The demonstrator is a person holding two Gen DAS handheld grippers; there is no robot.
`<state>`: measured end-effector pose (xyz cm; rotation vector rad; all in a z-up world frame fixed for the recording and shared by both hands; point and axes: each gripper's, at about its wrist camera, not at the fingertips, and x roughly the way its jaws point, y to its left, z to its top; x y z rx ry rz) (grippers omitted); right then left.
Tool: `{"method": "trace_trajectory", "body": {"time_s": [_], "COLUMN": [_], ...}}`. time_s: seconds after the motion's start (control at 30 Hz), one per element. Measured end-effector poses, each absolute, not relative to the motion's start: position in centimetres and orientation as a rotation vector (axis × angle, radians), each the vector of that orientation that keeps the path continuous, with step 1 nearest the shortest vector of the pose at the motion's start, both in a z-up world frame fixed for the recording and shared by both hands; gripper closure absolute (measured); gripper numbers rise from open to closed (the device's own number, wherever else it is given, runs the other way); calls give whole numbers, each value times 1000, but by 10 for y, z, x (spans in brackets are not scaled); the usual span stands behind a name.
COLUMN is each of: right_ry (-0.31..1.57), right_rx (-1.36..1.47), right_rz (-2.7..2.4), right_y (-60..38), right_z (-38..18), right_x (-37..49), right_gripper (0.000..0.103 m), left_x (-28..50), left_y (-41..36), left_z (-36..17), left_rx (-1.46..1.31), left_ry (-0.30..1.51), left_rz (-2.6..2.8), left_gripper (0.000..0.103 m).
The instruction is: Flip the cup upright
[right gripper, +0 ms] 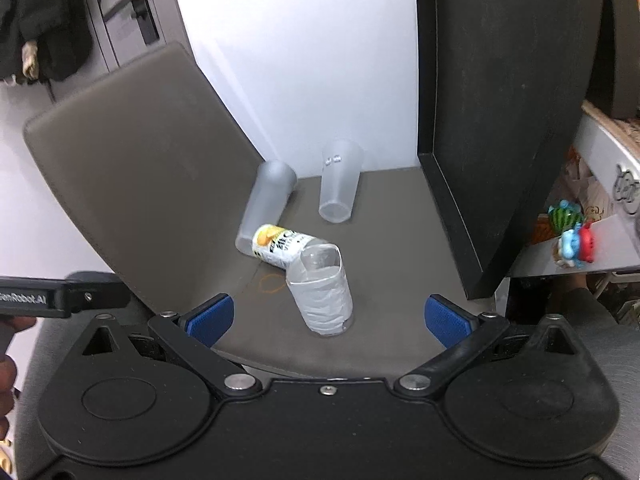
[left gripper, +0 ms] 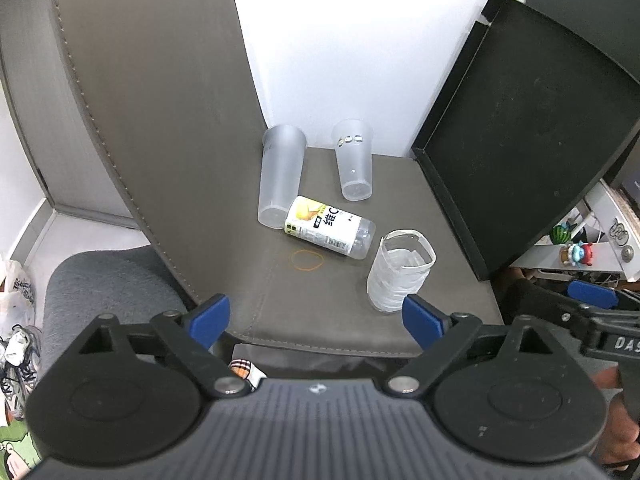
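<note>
Three clear plastic cups stand upright on a grey chair seat (left gripper: pixel 332 320). A tall frosted cup (left gripper: pixel 280 176) (right gripper: pixel 266 206) is at the back left, a second cup (left gripper: pixel 354 164) (right gripper: pixel 340 180) at the back. A short cup wrapped in white tape (left gripper: pixel 400 274) (right gripper: pixel 322 294) stands nearest. A cut yellow-labelled bottle (left gripper: pixel 330 226) (right gripper: pixel 282 248) lies on its side between them. My left gripper (left gripper: pixel 316 320) is open and empty at the seat's front edge. My right gripper (right gripper: pixel 330 320) is open and empty, with the taped cup just beyond its fingers.
An orange rubber band (left gripper: pixel 307 260) (right gripper: pixel 270 283) lies on the seat. The chair's backrest (left gripper: pixel 152 100) rises on the left. A black board (left gripper: pixel 532 140) (right gripper: pixel 504 120) leans at the right. Shelves with small toys (left gripper: pixel 576 252) are at the far right. A white wall is behind.
</note>
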<state>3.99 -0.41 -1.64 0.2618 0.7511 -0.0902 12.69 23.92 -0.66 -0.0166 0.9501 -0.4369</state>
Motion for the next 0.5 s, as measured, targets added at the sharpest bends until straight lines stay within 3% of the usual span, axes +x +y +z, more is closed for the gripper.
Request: {"method": "trace_trajectory", "body": {"time_s": [0.5], "right_ry": [741], "right_rx": [256], "right_rz": [-60], "right_y": [-3], "right_z": [-4], "right_x": [23], "right_gripper": [0], "left_x": [114], "left_y": [244], "left_z": [3], "left_rx": [-4], "left_ry": [924], "left_rz": [-446], "left_gripper": [7]}}
